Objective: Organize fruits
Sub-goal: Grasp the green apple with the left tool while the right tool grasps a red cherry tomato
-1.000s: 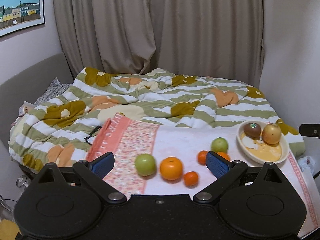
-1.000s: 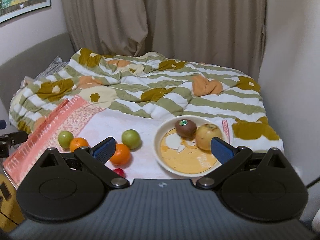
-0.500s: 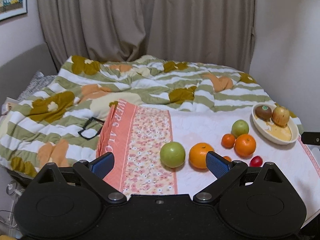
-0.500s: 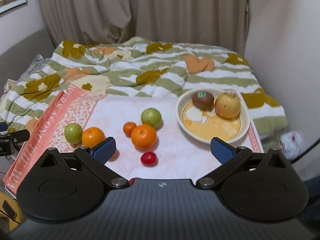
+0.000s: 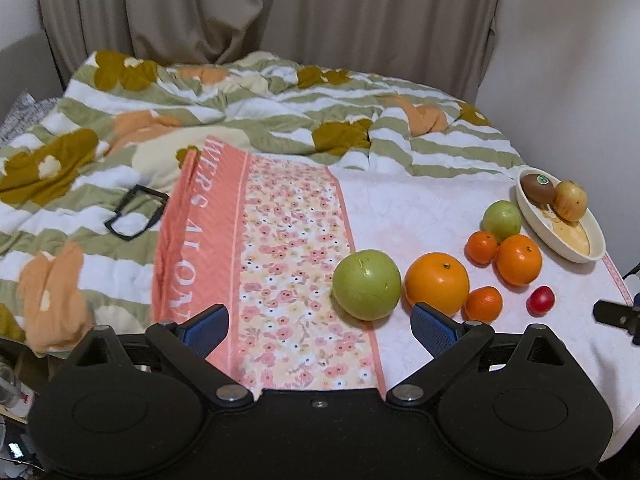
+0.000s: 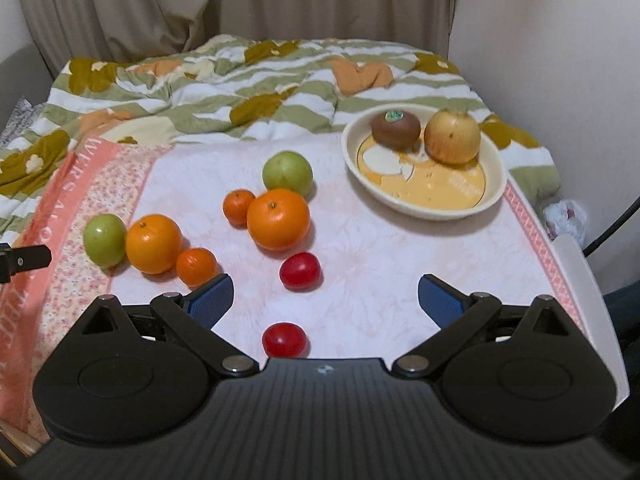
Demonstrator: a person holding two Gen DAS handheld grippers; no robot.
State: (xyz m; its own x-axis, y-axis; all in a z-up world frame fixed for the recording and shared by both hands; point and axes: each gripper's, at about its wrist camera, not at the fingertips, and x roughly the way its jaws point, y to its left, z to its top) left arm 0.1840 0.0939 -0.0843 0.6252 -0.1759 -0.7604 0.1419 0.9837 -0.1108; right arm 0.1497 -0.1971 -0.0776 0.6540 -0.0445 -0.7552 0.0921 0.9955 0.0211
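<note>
Loose fruit lies on a pink cloth (image 6: 400,264). A cream bowl (image 6: 496,188) at the right holds a kiwi (image 6: 395,129) and a yellow apple (image 6: 452,136). Near it lie a green apple (image 6: 287,173), a large orange (image 6: 278,219) and a small mandarin (image 6: 238,207). Further left lie a green apple (image 5: 366,285), an orange (image 5: 436,283) and a mandarin (image 5: 483,304). Two red tomatoes (image 6: 300,270) (image 6: 284,339) lie nearest me. My left gripper (image 5: 320,326) is open and empty, just short of the left green apple. My right gripper (image 6: 325,299) is open and empty above the tomatoes.
A striped flowered duvet (image 5: 240,92) covers the bed behind the cloth. Black glasses (image 5: 136,212) lie on it at the left. Curtains (image 5: 240,8) and a wall stand behind. The cloth's right edge (image 6: 560,280) drops off beside a white bag (image 6: 566,218).
Both grippers have moved forward and lower toward the fruit, which looks larger and closer. The left view has swung so the green apple and orange sit near its fingers. Both stay open.
</note>
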